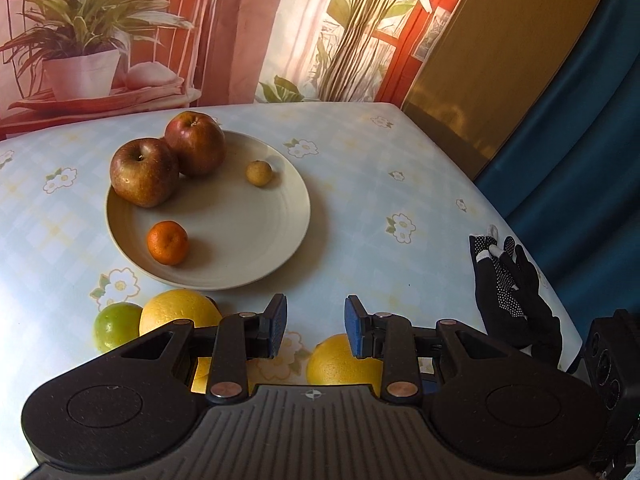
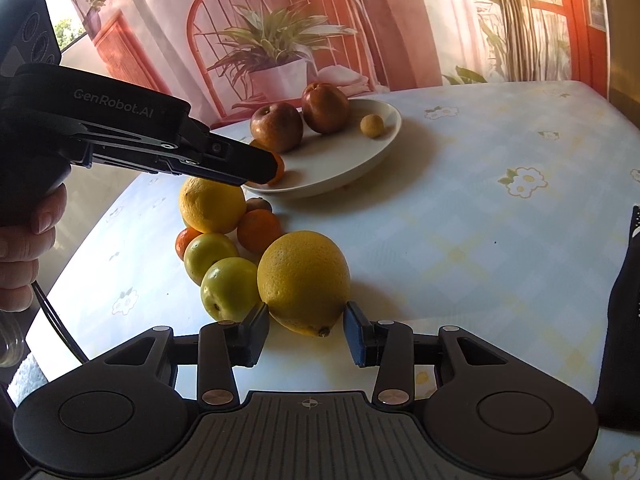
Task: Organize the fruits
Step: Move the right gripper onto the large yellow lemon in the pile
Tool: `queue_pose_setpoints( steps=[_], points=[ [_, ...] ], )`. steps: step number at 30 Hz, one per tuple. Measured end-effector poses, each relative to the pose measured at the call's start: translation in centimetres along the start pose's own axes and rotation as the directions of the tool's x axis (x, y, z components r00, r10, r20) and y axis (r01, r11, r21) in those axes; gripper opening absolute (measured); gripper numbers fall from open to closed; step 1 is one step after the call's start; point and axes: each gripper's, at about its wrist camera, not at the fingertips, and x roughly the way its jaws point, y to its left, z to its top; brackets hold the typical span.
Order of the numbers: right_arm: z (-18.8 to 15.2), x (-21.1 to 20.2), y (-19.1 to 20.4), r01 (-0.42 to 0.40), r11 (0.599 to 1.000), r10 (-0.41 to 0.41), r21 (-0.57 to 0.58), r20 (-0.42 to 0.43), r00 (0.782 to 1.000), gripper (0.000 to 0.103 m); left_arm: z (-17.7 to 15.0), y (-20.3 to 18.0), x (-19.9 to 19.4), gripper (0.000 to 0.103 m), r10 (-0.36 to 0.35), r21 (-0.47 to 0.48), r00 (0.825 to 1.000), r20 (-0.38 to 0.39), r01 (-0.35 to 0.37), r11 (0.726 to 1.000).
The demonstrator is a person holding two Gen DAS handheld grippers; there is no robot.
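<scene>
Your right gripper has its fingers closed on the near end of the lemon. The left pad touches its left flank and the blue pad sits against its right, so only the tips pinch it and most of the fruit lies beyond them. That lemon rests on the table, in from the near edge and left of the middle. It touches a green fruit on its left. Behind those, running toward the plate, lie another green fruit, two mandarins and a second lemon, all crowded together. Your left gripper hangs above this cluster and points at the plate. Its fingers stand a narrow gap apart with nothing between them, only bare tablecloth showing there. In the right wrist view its tip covers part of the mandarin on the plate. The left wrist view shows that fruit lying free near the plate's near rim, well clear of the pads. The plate sits toward the table's far edge. It also holds two apples touching each other at its far left, and a small tan fruit apart to their right. A black glove lies at the table's right edge.
</scene>
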Motion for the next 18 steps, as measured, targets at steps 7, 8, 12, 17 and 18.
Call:
queue_pose_setpoints(
  steps=[7, 8, 12, 17, 18],
  points=[
    [-0.1, 0.1, -0.1, -0.004, 1.000, 0.004, 0.007, 0.000, 1.000, 0.037, -0.7, -0.3, 2.4, 0.033, -0.045, -0.007, 0.995, -0.087, 0.044, 0.999],
    [-0.1, 0.0, -0.1, -0.005, 1.000, 0.005, 0.007, 0.000, 1.000, 0.037, -0.9, -0.5, 2.7, 0.033, -0.049, -0.001, 0.994, -0.093, 0.049, 0.999],
    [0.0, 0.1, -0.3, -0.010, 1.000, 0.010, 0.013, -0.006, 1.000, 0.037, -1.2, -0.2, 3.4, 0.033, -0.091, -0.027, 0.990, -0.112, 0.088, 0.996],
    [0.2, 0.1, -0.3, -0.010, 1.000, 0.011, 0.020, -0.007, 1.000, 0.038, -1.0, 0.4, 3.7, 0.034, -0.118, -0.054, 0.985, -0.127, 0.112, 0.992],
    [0.3, 0.2, -0.4, -0.012, 1.000, 0.012, 0.020, -0.010, 1.000, 0.039, -0.9, 0.6, 3.8, 0.034, -0.125, -0.064, 0.984, -0.130, 0.117, 0.991]
  ],
)
